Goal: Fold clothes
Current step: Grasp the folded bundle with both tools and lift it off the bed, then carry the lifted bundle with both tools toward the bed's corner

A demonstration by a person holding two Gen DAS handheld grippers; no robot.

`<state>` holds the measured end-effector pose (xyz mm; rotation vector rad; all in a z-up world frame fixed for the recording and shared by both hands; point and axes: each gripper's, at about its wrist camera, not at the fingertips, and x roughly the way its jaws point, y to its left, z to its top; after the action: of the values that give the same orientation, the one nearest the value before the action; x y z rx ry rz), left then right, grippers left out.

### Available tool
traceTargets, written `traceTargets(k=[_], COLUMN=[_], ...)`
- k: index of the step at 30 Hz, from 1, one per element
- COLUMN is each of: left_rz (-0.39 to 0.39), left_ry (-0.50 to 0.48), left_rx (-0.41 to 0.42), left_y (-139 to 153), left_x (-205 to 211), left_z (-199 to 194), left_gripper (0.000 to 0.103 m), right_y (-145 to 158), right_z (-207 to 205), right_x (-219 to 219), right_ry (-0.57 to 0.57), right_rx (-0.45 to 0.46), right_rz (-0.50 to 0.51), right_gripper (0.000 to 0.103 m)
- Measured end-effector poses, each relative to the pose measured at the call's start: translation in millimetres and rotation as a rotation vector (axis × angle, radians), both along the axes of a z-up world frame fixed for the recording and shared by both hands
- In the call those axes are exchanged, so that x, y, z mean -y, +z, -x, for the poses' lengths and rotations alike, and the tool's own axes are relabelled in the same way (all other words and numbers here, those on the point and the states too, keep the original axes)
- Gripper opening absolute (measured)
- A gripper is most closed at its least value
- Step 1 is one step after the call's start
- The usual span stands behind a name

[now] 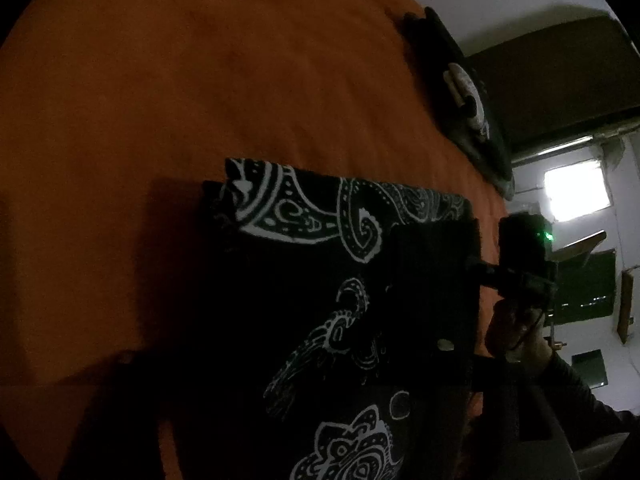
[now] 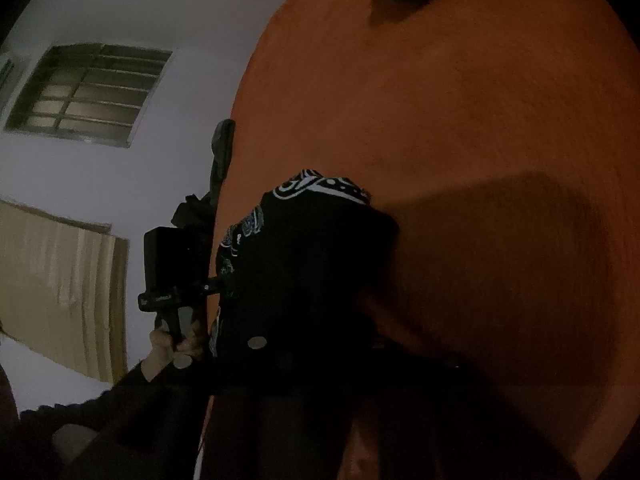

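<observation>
On the orange bedspread [image 1: 200,80], both grippers apparently pinch the paisley cloth [image 1: 320,208] for folding, grip unclear; folded garment [image 1: 468,92] at two o'clock.

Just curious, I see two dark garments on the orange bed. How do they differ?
The paisley cloth lies near, between the tools; the dark garment lies far, at the bed's edge. The paisley cloth has swirling white patterning all over; the dark garment shows one pale graphic. Both are black and rest on the orange cover.

A: Both views are dim and grainy; the only strong light is the glaring window [image 1: 576,190].

B: Heavy shadows lie across the orange bedspread [image 2: 480,120], fisheye bending curves the edges, corners go black.
</observation>
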<state>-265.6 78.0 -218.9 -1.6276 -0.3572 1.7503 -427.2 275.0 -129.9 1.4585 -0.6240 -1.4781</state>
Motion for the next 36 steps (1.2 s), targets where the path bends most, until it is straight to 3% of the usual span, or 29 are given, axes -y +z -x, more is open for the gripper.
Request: traceTargets(k=[5,10,18,20,25,30,36], left_rz=[-0.014,0.011,-0.025,-0.047,-0.113,-0.243,-0.393], left_ry=[0.003,-0.004,0.012,0.026,0.044,0.054,0.080], left_rx=[-0.024,-0.154,-0.169,-0.180,-0.267,-0.387,-0.463], left_y=[4,17,21,25,52,106,168], left_x=[6,-14,-9,-7,-4,1,-10], left_z=[2,-12,-17,-19,-36,-56,-57], left_gripper=[0.072,0.039,0.036,0.035,0.027,0.027,0.027], right_y=[-6,5,-1,2,45,126,226], right_z=[-2,-16,-14,-16,-38,-59,-65], right_x=[0,4,12,13,10,0,-20], right_ry=[-0.031,-0.036,-0.041,-0.053,-0.085,-0.120,-0.190], right_rx=[0.009,-0.102,-0.062,-0.083,-0.206,-0.334,-0.471], right_rz=[0.022,0.036,0.010,0.021,0.037,0.076,0.092], right_gripper=[0.017,0.016,0.021,0.010,0.005,0.005,0.005])
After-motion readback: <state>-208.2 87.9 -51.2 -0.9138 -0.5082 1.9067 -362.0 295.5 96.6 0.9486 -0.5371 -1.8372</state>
